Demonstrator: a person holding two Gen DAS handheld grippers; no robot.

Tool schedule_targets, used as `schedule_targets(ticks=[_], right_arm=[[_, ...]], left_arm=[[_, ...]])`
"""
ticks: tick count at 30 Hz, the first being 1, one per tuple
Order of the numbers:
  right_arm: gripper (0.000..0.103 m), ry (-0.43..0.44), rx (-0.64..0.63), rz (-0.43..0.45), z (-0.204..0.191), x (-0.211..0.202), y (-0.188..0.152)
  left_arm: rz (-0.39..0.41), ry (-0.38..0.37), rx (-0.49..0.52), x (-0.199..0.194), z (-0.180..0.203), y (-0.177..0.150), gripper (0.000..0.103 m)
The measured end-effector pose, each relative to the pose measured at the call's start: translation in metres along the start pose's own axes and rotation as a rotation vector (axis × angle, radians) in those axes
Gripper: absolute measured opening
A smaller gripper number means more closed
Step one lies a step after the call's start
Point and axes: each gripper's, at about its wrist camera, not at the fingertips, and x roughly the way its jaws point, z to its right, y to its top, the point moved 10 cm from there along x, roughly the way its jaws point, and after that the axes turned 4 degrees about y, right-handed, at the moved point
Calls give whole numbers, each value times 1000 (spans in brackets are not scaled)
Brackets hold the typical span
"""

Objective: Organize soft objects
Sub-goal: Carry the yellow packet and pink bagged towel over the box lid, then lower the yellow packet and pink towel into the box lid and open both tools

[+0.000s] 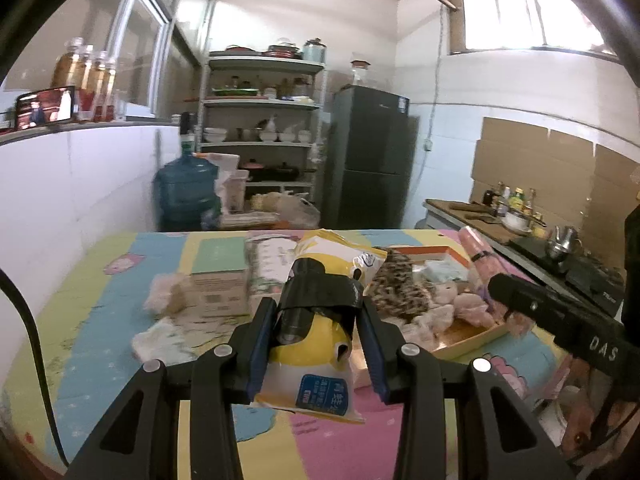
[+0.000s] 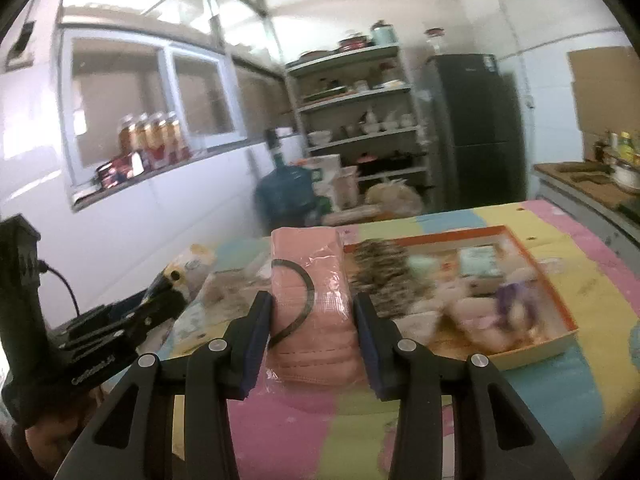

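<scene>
My left gripper (image 1: 318,312) is shut on a yellow and white plastic packet (image 1: 316,376) with a blue label and a black strap across it, held above the pastel mat. My right gripper (image 2: 312,304) is shut on a pink soft pack (image 2: 310,280) in clear wrap with a black band around it. An orange-rimmed tray (image 2: 532,346) lies to the right of that pack. It holds a speckled brown plush (image 2: 380,276) and pink dolls (image 2: 480,312), all blurred. In the left wrist view the tray (image 1: 472,336) sits behind and right of the packet, and the right gripper (image 1: 516,292) reaches in from the right.
A small cardboard box (image 1: 220,288), a fluffy beige toy (image 1: 164,292), a white cloth (image 1: 160,340) and a wrapped tissue pack (image 1: 268,260) lie left of the tray. Beyond the table stand a water jug (image 1: 186,192), shelves (image 1: 260,120) and a dark fridge (image 1: 368,156). A counter (image 1: 520,232) runs along the right.
</scene>
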Motion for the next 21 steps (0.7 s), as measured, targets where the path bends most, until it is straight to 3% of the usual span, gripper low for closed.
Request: schedule_targets(ticks=[10,21], right_arm=[[43,-101,41,48,57,-17,17],[43,-116,68,28,86,-3,19]], left_arm=[[-15,-84,13,33,49,6,42],[-58,-118,13,70,81,1,42]])
